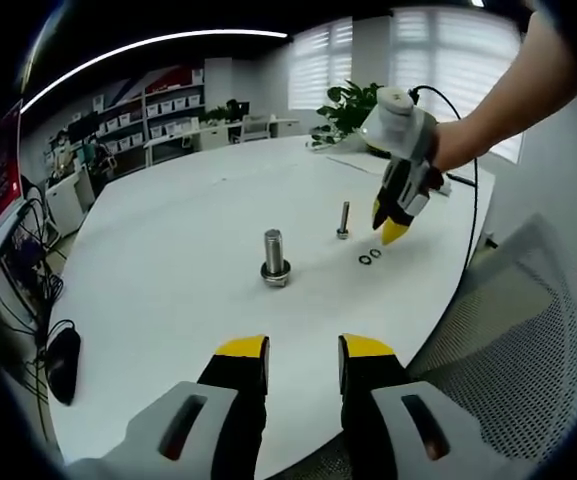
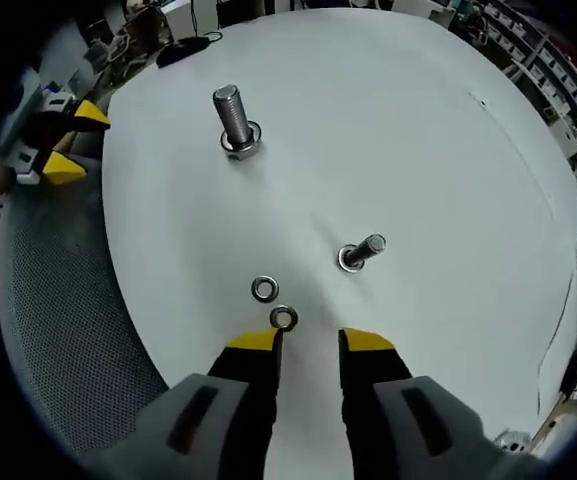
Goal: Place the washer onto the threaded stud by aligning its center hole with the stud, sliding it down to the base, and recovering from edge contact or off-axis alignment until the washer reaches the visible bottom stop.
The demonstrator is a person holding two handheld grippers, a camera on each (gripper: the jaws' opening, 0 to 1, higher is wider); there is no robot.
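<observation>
Washers (image 2: 274, 304) are seen flat on worktop (image 2: 418, 140) beside small stud (image 2: 360, 252) | right claw (image 2: 311, 340) held released above them | left claw (image 1: 303, 347) released, nothing gripped

Grey claws (image 1: 303, 362), yellow tips, blk cable

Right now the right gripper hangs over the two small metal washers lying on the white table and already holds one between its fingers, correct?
Not quite. In the right gripper view the right gripper is open and holds nothing: both small metal washers, the nearer and the farther, lie on the white table just ahead of its yellow-tipped fingers. The rest stands; it hangs over them.
</observation>
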